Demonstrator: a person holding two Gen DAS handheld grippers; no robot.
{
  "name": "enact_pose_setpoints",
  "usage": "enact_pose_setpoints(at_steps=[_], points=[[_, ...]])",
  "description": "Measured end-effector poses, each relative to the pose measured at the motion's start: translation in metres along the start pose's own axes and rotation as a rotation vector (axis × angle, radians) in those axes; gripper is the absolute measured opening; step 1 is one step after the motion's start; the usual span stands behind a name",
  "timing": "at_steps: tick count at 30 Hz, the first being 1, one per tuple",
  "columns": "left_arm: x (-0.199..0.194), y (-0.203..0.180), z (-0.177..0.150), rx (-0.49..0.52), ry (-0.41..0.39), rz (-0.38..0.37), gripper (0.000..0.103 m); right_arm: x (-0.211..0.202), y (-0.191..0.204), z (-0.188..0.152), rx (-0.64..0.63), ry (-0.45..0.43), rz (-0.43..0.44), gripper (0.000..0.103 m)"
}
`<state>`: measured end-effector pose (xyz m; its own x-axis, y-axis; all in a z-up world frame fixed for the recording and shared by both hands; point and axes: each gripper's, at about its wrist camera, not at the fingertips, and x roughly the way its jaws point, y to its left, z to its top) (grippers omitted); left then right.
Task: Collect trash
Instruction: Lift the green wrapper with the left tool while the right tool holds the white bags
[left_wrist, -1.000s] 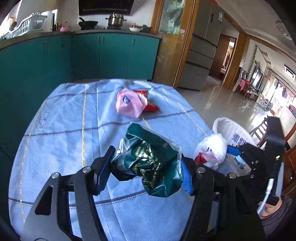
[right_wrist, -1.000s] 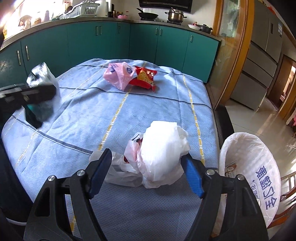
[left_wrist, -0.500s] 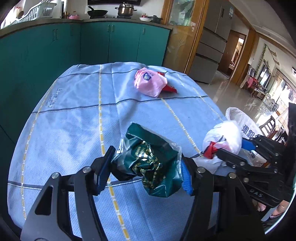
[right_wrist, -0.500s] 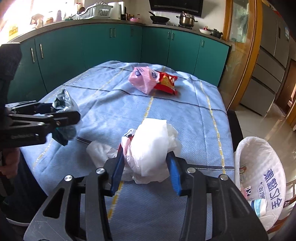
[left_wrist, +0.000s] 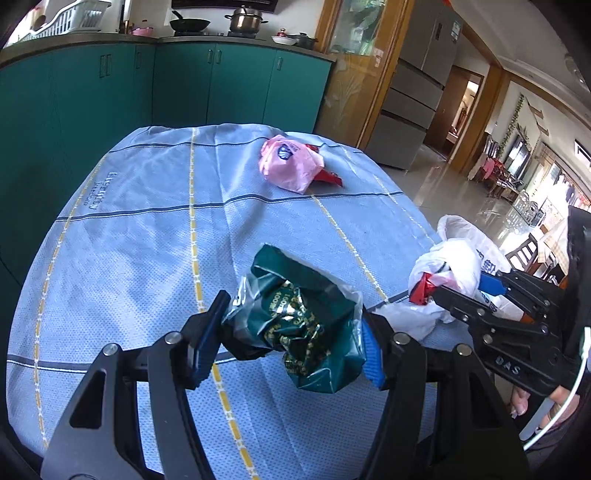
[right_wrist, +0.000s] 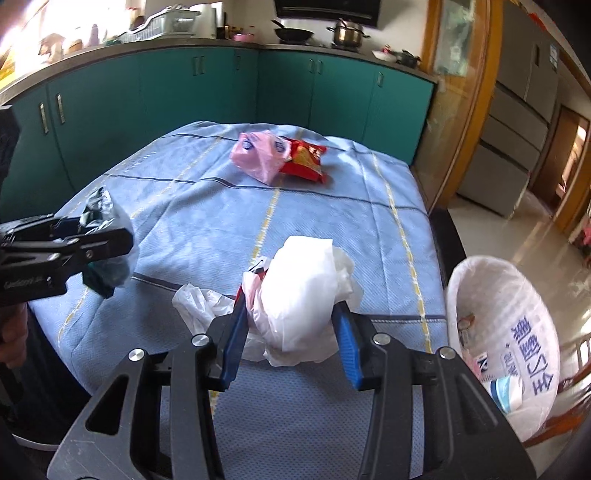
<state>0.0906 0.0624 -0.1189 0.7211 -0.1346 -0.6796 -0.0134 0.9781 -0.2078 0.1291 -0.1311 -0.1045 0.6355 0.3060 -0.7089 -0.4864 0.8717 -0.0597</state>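
Observation:
My left gripper (left_wrist: 291, 336) is shut on a crumpled dark green foil wrapper (left_wrist: 303, 325) and holds it above the blue tablecloth (left_wrist: 147, 229). My right gripper (right_wrist: 291, 325) is shut on a crumpled white plastic bag (right_wrist: 303, 291); the bag's loose tail trails on the cloth. The right gripper also shows in the left wrist view (left_wrist: 458, 291), and the left gripper with the wrapper shows at the left edge of the right wrist view (right_wrist: 99, 240). A pink plastic bag (right_wrist: 258, 155) and a red snack packet (right_wrist: 306, 162) lie together at the far side of the table.
A bin lined with a white printed bag (right_wrist: 509, 332) stands off the table's right edge with trash inside. Teal cabinets (right_wrist: 184, 99) run behind the table. A wooden door frame (right_wrist: 461, 110) and a fridge stand to the right.
My right gripper has closed on the white bag and lifted it a little. My left gripper still holds the green wrapper and has shifted slightly to the right.

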Motion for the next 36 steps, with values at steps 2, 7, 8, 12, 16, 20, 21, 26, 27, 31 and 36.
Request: enact_pose_setpoints(at_steps=[2,7,8,12,16,20,21,26,27,31,36], points=[[0.002,-0.004,-0.001,0.014,0.010,-0.005,0.064,0.001,-0.003,-0.001,0.012,-0.002,-0.013,0.045],[0.007,-0.006,-0.004,0.020,0.032,-0.009,0.069,0.000,-0.007,-0.003,0.033,-0.009,-0.063,0.066],[0.007,-0.005,-0.004,0.012,0.032,-0.011,0.073,-0.002,-0.008,-0.003,0.036,-0.014,-0.063,0.073],[0.007,0.001,-0.003,-0.019,0.036,-0.010,0.077,-0.010,-0.015,-0.005,0.045,-0.033,-0.074,0.081],[0.010,0.003,-0.004,-0.021,0.046,-0.001,0.080,-0.010,-0.023,-0.010,0.057,-0.024,-0.080,0.084],[0.012,0.004,-0.004,-0.029,0.057,-0.003,0.083,-0.006,-0.025,-0.011,0.066,-0.016,-0.064,0.084],[0.013,0.004,-0.005,-0.029,0.061,-0.002,0.083,-0.006,-0.024,-0.011,0.065,-0.017,-0.060,0.084],[0.015,0.000,-0.008,-0.008,0.084,-0.003,0.085,0.003,-0.018,0.000,0.035,-0.020,-0.048,0.085],[0.014,0.000,-0.008,-0.001,0.088,0.001,0.085,0.006,-0.017,0.001,0.031,-0.018,-0.049,0.085],[0.014,0.003,-0.012,0.016,0.099,0.010,0.085,0.020,-0.010,0.006,0.012,0.006,-0.050,0.085],[0.014,0.008,-0.016,0.020,0.101,0.006,0.078,0.031,0.000,0.006,-0.022,0.029,-0.051,0.085]])
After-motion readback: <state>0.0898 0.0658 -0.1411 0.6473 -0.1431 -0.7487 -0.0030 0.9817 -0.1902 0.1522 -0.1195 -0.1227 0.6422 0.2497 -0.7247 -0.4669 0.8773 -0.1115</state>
